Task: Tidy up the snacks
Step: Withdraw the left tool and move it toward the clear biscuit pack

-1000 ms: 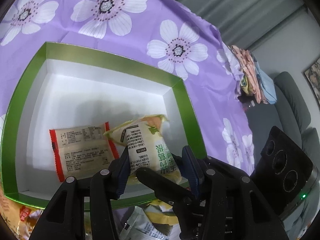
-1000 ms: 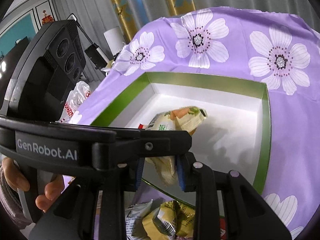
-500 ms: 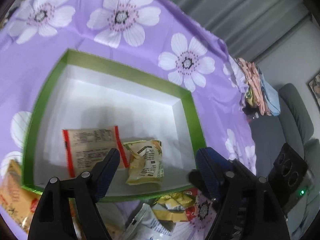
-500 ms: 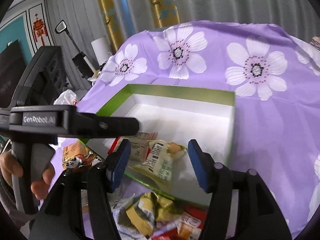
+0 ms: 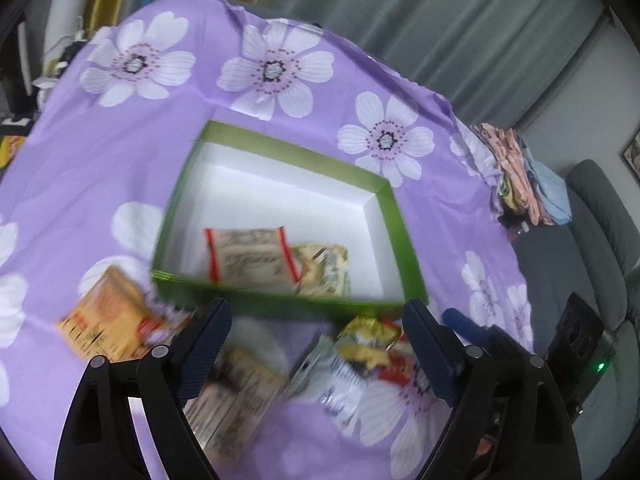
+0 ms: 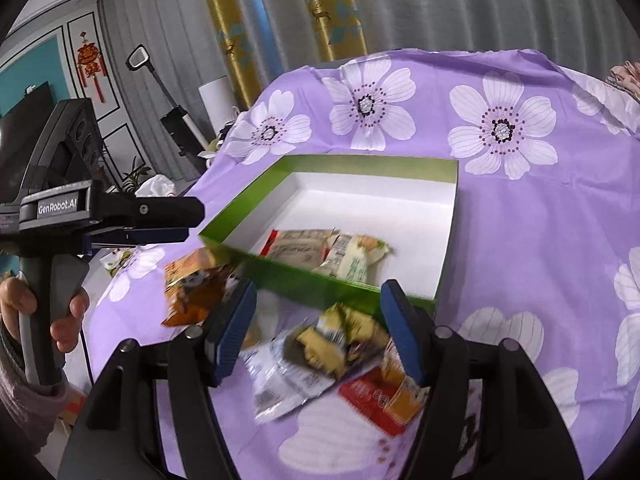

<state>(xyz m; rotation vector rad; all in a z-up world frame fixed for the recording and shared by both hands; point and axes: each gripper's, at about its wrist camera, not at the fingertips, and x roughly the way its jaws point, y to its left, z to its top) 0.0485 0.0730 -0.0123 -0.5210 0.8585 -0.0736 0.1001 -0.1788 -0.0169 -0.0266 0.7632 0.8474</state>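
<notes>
The left gripper [image 5: 316,338] stands wide open and holds nothing; the right gripper [image 6: 320,330] likewise gapes empty; beyond both sets of jaws sits the green box [image 5: 394,216], with a red-edged packet [image 5: 250,254] and a yellow-green packet [image 5: 326,268] lying touching inside; loose snacks [image 6: 316,356] lie on the purple cloth [image 6: 540,240] between and below the jaws.

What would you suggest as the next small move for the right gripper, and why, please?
Probably lower the right gripper, which is open and empty, onto the yellow crumpled packet lying between its fingers on the cloth. Only two packets sit in the green box, while several still lie in front of it, so picking up the nearest loose one seems sensible.
</notes>
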